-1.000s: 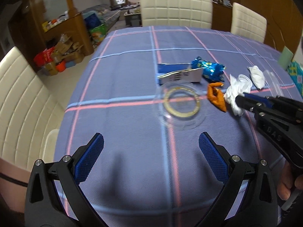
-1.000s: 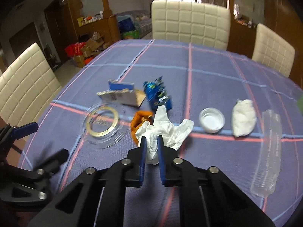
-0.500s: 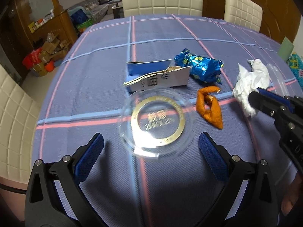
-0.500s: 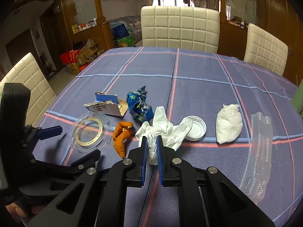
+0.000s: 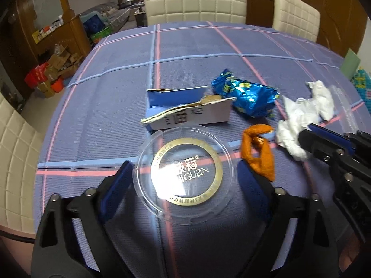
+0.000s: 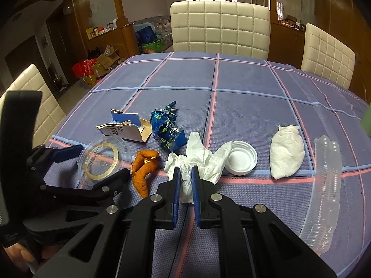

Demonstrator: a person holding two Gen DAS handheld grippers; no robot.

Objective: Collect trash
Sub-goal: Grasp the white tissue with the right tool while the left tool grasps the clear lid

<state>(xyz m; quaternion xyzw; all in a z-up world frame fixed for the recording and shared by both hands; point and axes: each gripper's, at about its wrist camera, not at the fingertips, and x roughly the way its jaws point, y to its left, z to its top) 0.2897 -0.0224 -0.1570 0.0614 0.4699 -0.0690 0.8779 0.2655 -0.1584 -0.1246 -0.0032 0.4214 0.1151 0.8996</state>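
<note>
A clear round lid with a gold ring [image 5: 185, 176] lies flat on the checked tablecloth. My left gripper [image 5: 184, 171] straddles it with one blue pad on each side. Its jaws are closing, and a thin gap still shows at each pad. The right wrist view shows the same lid [image 6: 102, 159] between the left gripper's fingers [image 6: 69, 153]. My right gripper [image 6: 185, 173] is shut on a crumpled white tissue [image 6: 204, 159], which rests on the cloth. An orange peel [image 5: 257, 155] lies between the lid and the tissue.
A torn blue and white carton [image 5: 185, 111] and a blue foil wrapper [image 5: 248, 97] lie just beyond the lid. A white cap [image 6: 241, 159], a white wad [image 6: 287, 155] and a stack of clear cups [image 6: 324, 185] lie to the right. Cream chairs stand around the table.
My left gripper moved forward over the cloth until the clear lid lay between its fingers, and its jaws narrowed. The right gripper stayed shut on the tissue in place.
</note>
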